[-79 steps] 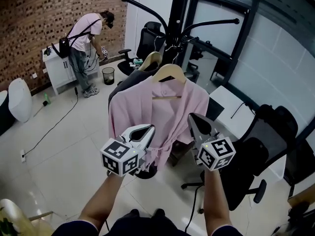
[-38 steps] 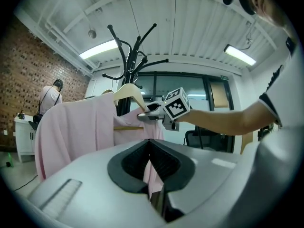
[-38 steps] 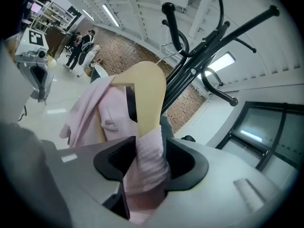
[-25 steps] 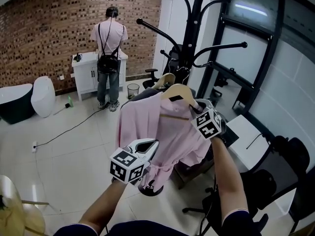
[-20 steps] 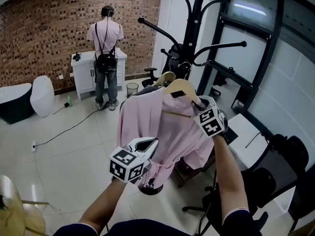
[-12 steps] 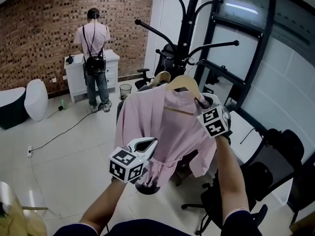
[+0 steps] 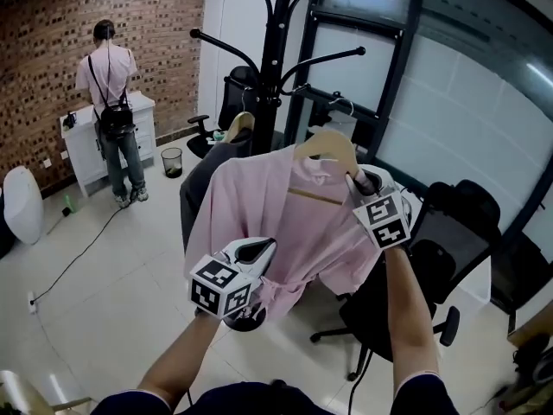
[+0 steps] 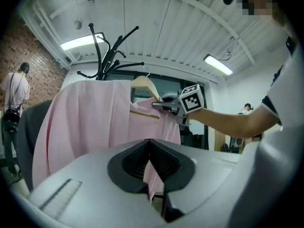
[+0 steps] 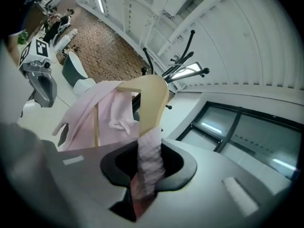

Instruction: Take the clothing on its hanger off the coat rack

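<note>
Shining pale tile floor [image 7: 112, 318]; brick wall [image 7: 52, 33]; probably cable [image 7: 71, 262].

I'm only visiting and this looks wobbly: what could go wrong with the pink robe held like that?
The right gripper pinches only one shoulder of the wooden hanger, so it may tip and the pink robe could slide off. The left gripper grips just a thin fold low on the robe, which could slip free. The grey garment hangs close behind and might get snagged.

Head cam looks steeply down; claw cams sit close behind jaws, all 3 share pink shirt [image 7: 276, 210]
</note>
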### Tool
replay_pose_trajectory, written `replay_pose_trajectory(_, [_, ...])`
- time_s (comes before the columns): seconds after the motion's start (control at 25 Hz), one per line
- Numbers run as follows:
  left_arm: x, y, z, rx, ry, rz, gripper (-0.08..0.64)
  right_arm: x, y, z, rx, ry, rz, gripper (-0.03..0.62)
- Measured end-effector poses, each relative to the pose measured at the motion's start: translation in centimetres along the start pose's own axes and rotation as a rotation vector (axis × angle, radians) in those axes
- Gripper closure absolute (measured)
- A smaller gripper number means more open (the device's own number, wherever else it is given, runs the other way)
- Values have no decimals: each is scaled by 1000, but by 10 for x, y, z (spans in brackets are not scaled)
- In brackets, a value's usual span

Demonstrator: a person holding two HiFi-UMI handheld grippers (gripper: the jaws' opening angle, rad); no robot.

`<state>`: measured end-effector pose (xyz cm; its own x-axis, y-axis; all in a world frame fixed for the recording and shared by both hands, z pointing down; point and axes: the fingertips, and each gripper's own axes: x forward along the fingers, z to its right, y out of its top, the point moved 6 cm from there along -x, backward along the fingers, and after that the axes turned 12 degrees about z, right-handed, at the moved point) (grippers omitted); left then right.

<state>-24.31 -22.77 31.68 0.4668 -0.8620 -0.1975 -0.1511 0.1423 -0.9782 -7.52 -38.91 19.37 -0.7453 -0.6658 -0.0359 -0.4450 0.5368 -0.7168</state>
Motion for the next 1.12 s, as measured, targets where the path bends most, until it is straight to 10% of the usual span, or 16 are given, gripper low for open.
replay_pose_trajectory(1.12, [116, -65, 253, -114, -508, -28, 548, -353, -101, 67, 11, -355, -371, 520])
